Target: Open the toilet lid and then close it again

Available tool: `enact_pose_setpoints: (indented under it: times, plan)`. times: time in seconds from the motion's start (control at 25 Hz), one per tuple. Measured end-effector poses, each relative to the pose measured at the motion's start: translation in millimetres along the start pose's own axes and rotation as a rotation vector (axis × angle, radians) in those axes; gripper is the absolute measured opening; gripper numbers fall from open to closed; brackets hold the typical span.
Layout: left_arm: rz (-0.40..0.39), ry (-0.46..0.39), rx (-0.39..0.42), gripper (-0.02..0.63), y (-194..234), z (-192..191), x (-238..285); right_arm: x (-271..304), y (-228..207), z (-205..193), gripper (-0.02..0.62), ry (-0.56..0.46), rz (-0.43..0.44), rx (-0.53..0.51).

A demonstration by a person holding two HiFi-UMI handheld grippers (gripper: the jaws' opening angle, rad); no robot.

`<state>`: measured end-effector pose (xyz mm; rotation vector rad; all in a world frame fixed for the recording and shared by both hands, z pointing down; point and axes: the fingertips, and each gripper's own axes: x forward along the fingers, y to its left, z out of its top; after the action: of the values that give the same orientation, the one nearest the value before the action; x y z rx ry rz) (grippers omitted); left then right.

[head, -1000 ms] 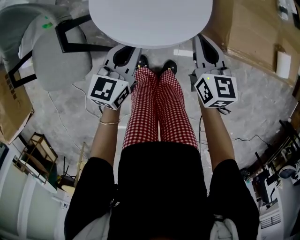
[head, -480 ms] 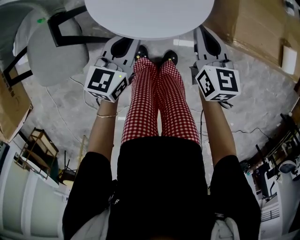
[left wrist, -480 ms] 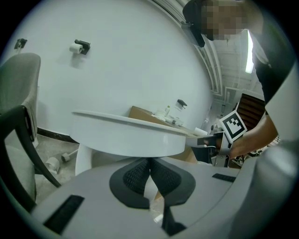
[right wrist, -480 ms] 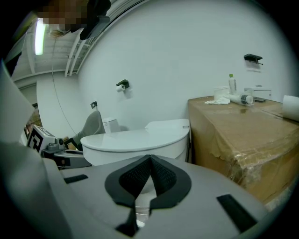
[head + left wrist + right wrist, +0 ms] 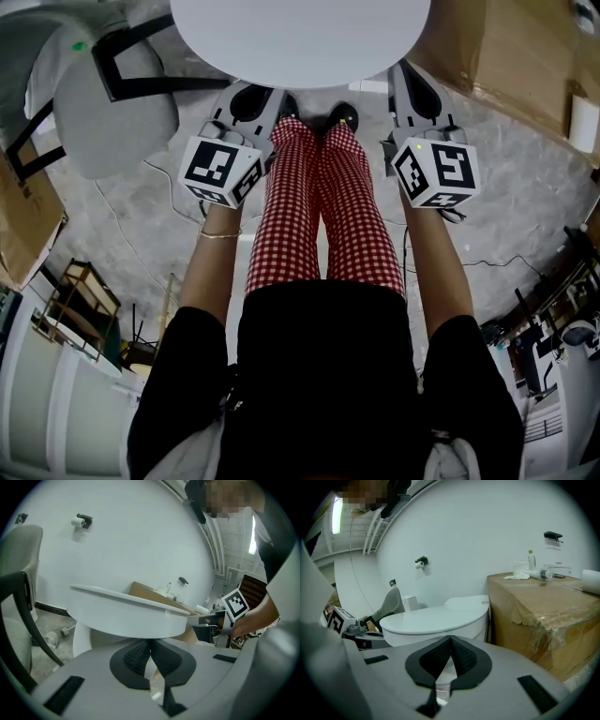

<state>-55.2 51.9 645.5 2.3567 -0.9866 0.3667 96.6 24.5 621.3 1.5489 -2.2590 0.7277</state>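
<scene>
Straight ahead, toilet lid (image 5: 300,42), lying flat on the bowl; to its left a chair (image 5: 112,108), to its right a cardboard box (image 5: 511,56) with a bottle (image 5: 531,558) on top. At the lid's near edge, left gripper (image 5: 247,94) and right gripper (image 5: 410,80), one at each side, legs (image 5: 319,206) between them.

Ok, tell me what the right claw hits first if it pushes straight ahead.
The right claw would likely meet the front of the toilet bowl just under the closed lid; depth is unclear.
</scene>
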Motion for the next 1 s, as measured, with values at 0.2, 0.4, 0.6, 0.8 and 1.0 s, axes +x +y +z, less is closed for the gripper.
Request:
enact_pose_setpoints:
  times: [0.2, 0.4, 0.6, 0.8, 1.0]
  plan:
    - [0.001, 0.002, -0.023, 0.003, 4, -11, 1, 3, -1, -10, 0.020, 0.011, -0.015, 0.020]
    - [0.001, 0.008, -0.021, 0.003, 6, -19, 4, 6, -3, -18, 0.020, 0.016, -0.017, 0.016]
    - [0.000, 0.015, -0.022, 0.003, 6, -27, 6, 6, -4, -24, 0.020, 0.027, -0.022, 0.009]
    - [0.001, 0.024, -0.015, 0.003, 9, -35, 7, 9, -4, -32, 0.020, 0.037, -0.023, 0.002]
    - [0.003, 0.038, 0.004, 0.003, 9, -44, 9, 12, -6, -39, 0.020, 0.038, -0.034, 0.011]
